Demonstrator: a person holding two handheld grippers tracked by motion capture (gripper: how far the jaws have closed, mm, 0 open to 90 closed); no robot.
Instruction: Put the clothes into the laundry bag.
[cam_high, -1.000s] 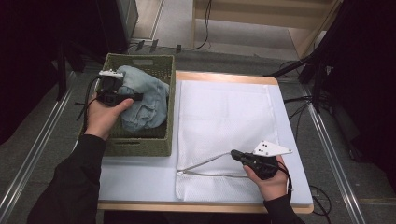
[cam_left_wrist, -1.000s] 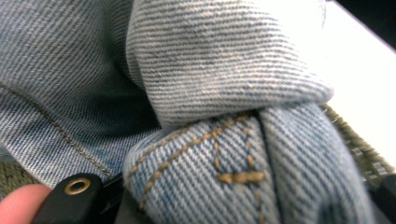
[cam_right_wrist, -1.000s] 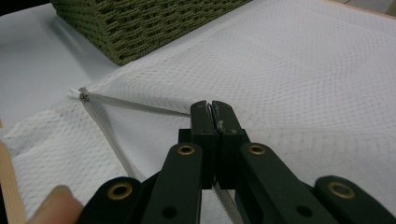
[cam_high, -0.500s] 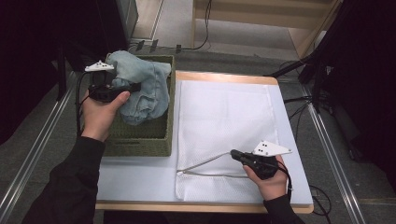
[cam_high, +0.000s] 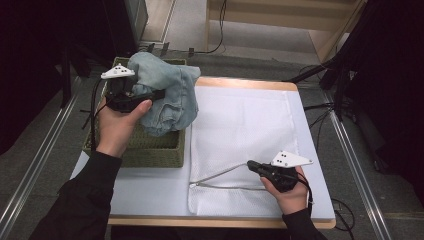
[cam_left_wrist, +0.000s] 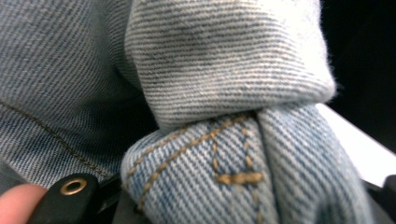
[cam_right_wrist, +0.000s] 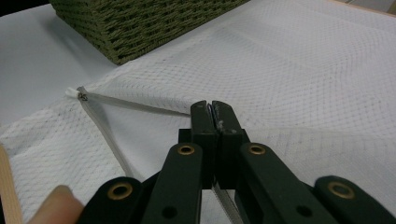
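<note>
One pair of jeans (cam_high: 162, 95), one basket (cam_high: 150, 150), one mesh bag (cam_high: 240, 130), two grippers, all on or over one table (cam_high: 145, 192).

The jeans are pale, washed-out blue denim, bunched into a loose bundle with folds hanging down. In the left gripper view the twill weave shows close up, with tan stitching along a seam and a thick rolled fold (cam_left_wrist: 224, 60) above it. The bundle hangs above the basket's far right part, its lower edge over the rim and spilling toward the bag's left side.

The left gripper (cam_high: 150, 96) pinches the denim: the cloth is wadded between its jaws, which stand partly apart around it. The right gripper (cam_high: 252, 165) has its jaws pressed together on the bag's upper edge at the opening, beside the zip (cam_right_wrist: 100, 126); the right gripper view shows the two black tips (cam_right_wrist: 212, 112) meeting over the white mesh.

The bag is white, flat on the table, its open mouth at the near left corner, with the zip tape forming a narrow V there. The basket is woven, olive green, at the table's left edge.

A second ago the jeans lay down inside the basket with the left hand low over them; now they are lifted clear and shifted toward the bag. The right hand and the bag lie as before.
</note>
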